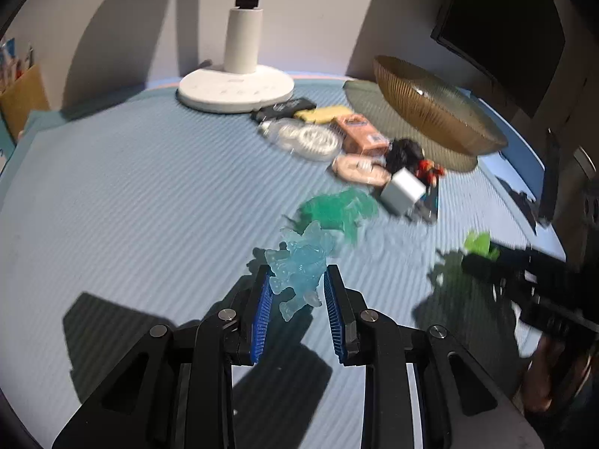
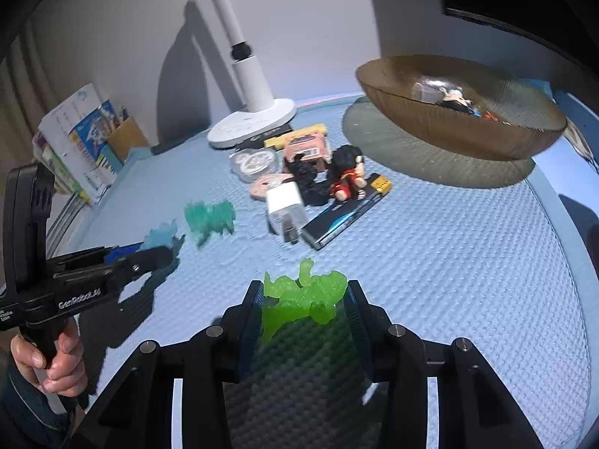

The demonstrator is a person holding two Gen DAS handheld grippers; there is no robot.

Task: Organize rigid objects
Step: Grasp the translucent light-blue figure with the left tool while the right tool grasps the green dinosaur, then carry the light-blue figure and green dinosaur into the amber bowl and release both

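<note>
L gripper [image 1: 297, 284] w/ blue figure [image 1: 299, 265], R gripper [image 2: 303, 299] w/ green figure [image 2: 303, 299]

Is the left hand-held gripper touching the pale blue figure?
Touching. Left wrist view: the left hand-held gripper has both pads pressed against the blue figure.

My left hand-held gripper [image 1: 295, 292] has a figurine [image 1: 299, 269] between its fingers; my right hand-held gripper [image 2: 303, 299] has another [image 2: 303, 299]. A third figurine [image 2: 209, 220] lies on the worktop [image 2: 449, 262] between them, further back. Behind it sits a cluster of small things with a charger [image 2: 284, 205] foremost, the lamp base [image 2: 254, 123] at the back left, the bowl [image 2: 460, 127] to the right.
</note>
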